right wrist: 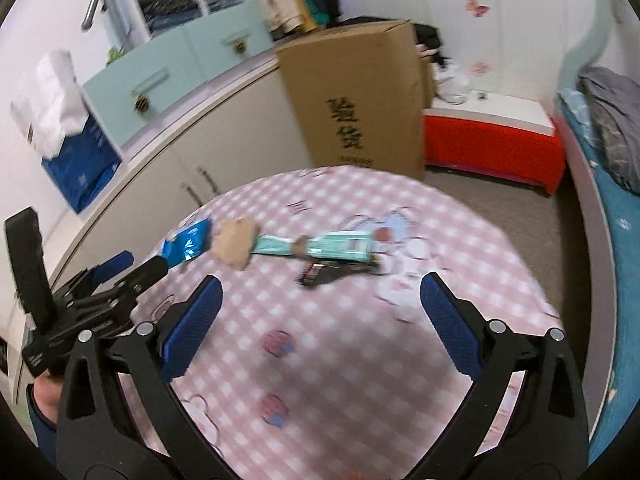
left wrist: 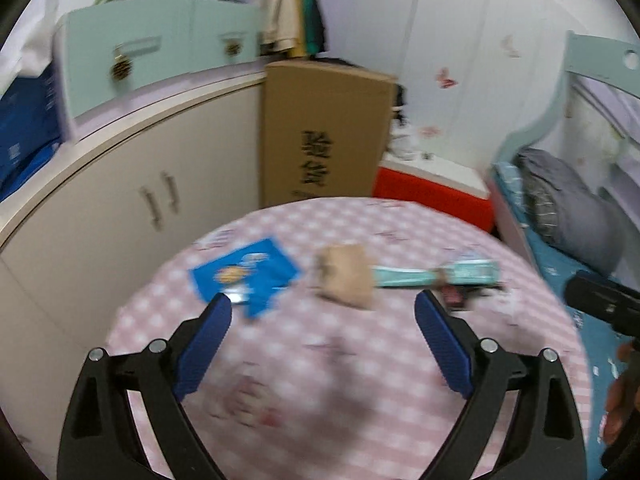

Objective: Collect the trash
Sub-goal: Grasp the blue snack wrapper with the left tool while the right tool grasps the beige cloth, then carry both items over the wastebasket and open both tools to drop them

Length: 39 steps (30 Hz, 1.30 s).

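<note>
Several pieces of trash lie in a row on a round table with a pink checked cloth (left wrist: 320, 380). From left to right they are a blue wrapper (left wrist: 246, 274), a crumpled brown paper (left wrist: 348, 276), a long teal wrapper (left wrist: 436, 274) and a small dark wrapper (left wrist: 460, 294). My left gripper (left wrist: 322, 306) hovers just short of them, open and empty, with its left pad near the blue wrapper. My right gripper (right wrist: 320, 280) is also open and empty, just short of the dark wrapper (right wrist: 324, 272) and teal wrapper (right wrist: 320, 246). The left gripper (right wrist: 148, 260) shows at the left, by the blue wrapper (right wrist: 186, 244).
A tall cardboard box (left wrist: 324, 132) stands behind the table beside a beige cabinet (left wrist: 120, 208). A red box with a white lid (left wrist: 432, 192) sits on the floor to its right. A bed (left wrist: 580, 240) with a grey cushion runs along the right. The picture is motion-blurred.
</note>
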Available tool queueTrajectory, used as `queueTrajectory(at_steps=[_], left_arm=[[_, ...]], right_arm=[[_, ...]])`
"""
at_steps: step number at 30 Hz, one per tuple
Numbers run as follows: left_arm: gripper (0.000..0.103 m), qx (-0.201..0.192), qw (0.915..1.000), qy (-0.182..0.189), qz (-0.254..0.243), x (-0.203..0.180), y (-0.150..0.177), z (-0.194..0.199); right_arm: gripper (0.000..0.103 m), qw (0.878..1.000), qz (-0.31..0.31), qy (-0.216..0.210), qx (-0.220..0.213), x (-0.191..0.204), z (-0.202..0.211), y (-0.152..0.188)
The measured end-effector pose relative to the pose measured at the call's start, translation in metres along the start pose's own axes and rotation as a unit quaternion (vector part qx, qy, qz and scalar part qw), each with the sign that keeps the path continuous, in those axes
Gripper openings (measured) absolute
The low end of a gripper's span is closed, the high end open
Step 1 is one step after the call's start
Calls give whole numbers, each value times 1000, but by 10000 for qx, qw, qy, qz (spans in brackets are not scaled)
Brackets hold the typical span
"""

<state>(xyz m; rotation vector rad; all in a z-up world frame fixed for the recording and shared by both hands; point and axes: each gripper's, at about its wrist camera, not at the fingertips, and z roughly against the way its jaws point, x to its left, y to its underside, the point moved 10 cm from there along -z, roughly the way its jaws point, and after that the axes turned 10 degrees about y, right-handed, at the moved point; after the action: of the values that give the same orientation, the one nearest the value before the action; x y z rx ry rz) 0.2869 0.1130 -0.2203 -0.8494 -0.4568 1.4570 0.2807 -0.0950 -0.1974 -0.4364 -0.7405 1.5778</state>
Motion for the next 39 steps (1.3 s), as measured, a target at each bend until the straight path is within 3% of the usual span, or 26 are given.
queueTrajectory(at_steps=[5, 14, 18, 20, 22, 24, 26, 27, 28, 30, 33, 39], left_arm=[[91, 262, 9991, -315, -147, 48, 1, -25], [91, 709, 9908, -622, -974, 59, -2, -78], [90, 977, 9897, -628, -834, 69, 3, -92], [89, 1017, 9919, -460, -609, 74, 4, -93], [84, 1024, 9932, -296, -472, 77, 5, -93], [72, 967, 9939, -314, -433, 79, 4, -91], [63, 944, 9940, -279, -482, 77, 4, -91], [55, 930, 9939, -266, -535, 74, 3, -91], [38, 911, 9939, -232, -577, 72, 3, -90], [22, 870, 9943, -258, -557, 71, 2, -88], [13, 782, 9960, -180, -395, 73, 2, -83], [8, 628, 9978, 173, -118, 56, 21, -56]], right_arm=[[97, 9992, 259, -177, 229, 41, -35, -2], [97, 9970, 553, -339, 428, 91, -85, -14], [94, 9958, 611, -413, 546, 107, -109, -14], [84, 9953, 608, -409, 639, 111, -122, -11], [79, 9947, 590, -439, 723, 117, -133, -8], [70, 9940, 649, -414, 777, 122, -142, -5], [54, 9938, 726, -413, 739, 128, -147, -4], [46, 9936, 743, -443, 724, 130, -149, -4], [28, 9936, 732, -436, 736, 131, -150, -4], [25, 9940, 746, -379, 699, 128, -148, -5], [21, 9942, 554, -608, 700, 123, -135, 0], [21, 9944, 231, -891, 524, 100, -87, 12]])
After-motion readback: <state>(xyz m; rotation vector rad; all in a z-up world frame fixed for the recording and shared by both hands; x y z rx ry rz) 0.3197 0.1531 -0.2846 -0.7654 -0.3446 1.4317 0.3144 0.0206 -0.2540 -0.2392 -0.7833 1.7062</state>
